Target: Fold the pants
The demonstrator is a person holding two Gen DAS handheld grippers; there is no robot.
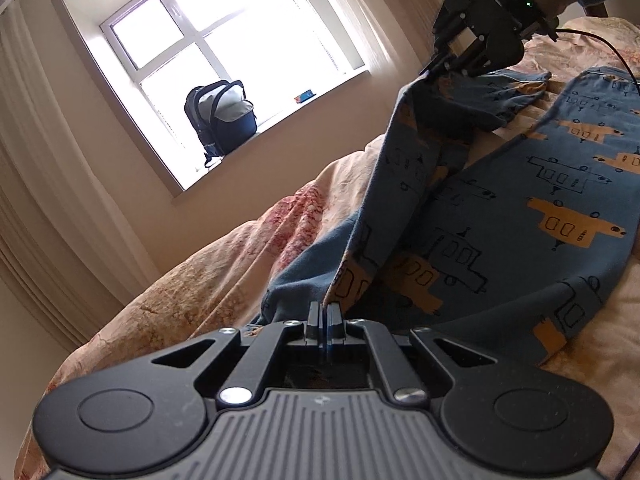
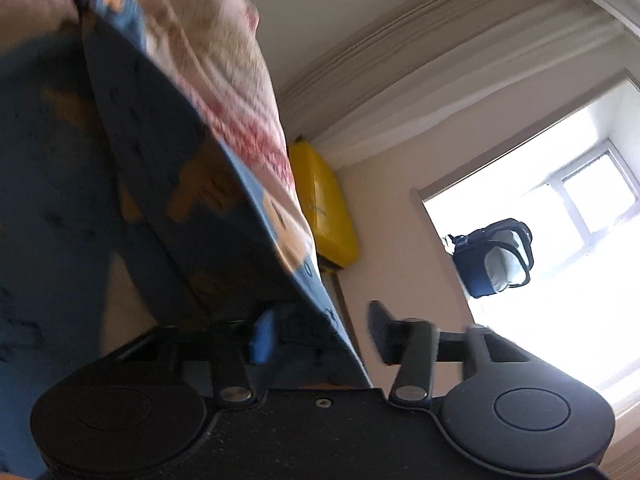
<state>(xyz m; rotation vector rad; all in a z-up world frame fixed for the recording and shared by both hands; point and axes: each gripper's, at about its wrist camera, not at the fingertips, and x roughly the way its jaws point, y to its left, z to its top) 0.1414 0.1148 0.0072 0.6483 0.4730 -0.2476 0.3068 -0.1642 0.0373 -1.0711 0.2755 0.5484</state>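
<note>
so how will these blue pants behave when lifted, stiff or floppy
Probably floppy: the pants sag in a drape between the left claw and right claw. Likely light, since thin pinches hold them. They may cling to the quilt.

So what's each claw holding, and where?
Left claw pinches the blue printed fabric pants at an edge fold. Right claw open astride another edge, unclamped.

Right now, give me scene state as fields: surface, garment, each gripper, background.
surface: floral bedspread
garment: blue patterned pants, partly flat on the bedspread, one portion lifted
left gripper: shut on a pants edge, low near the bedspread
right gripper: raised, jaws apart, pants fabric between them
background: backpack on the windowsill
</note>
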